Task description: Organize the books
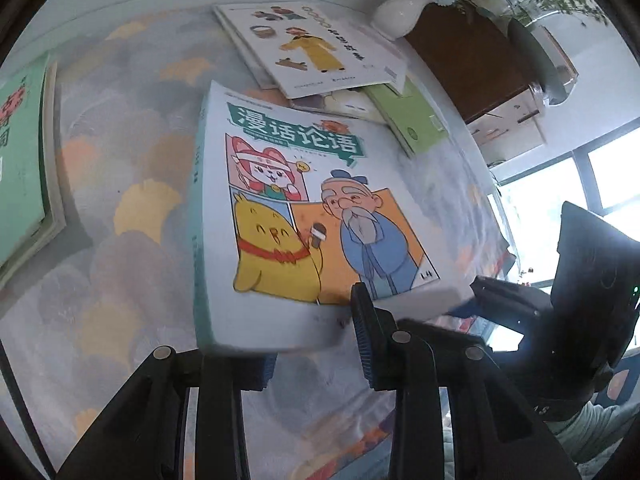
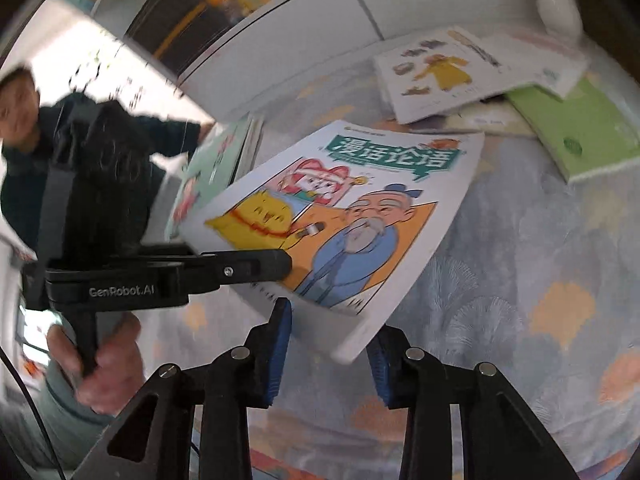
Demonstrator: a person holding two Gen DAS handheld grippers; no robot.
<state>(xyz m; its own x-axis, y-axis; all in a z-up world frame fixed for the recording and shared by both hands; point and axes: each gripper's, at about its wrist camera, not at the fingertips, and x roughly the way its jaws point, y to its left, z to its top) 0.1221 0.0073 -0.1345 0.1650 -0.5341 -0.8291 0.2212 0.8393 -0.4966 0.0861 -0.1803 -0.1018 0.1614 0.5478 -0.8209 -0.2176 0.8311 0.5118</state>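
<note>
A thick white book with a cartoon cover (image 1: 304, 208) hangs tilted above the patterned tablecloth (image 1: 120, 200). My left gripper (image 1: 316, 332) is shut on its near edge, one finger on the cover and the other beneath. At its right corner the right gripper (image 1: 476, 300) clasps it. In the right wrist view the same book (image 2: 360, 208) has its near corner between the blue pads (image 2: 282, 336) of my right gripper (image 2: 330, 320), which is shut on it. The left gripper (image 2: 248, 268) reaches across the book's left edge, held by a hand (image 2: 108, 368).
A white picture book (image 1: 320, 48) lies on a stack with a green book (image 1: 412, 120) at the far side. Another green-covered book (image 1: 24, 160) lies left. A white vase (image 1: 400, 8) and a brown box (image 1: 468, 60) stand behind. A bookshelf (image 2: 224, 8) and a person (image 2: 24, 140) are beyond.
</note>
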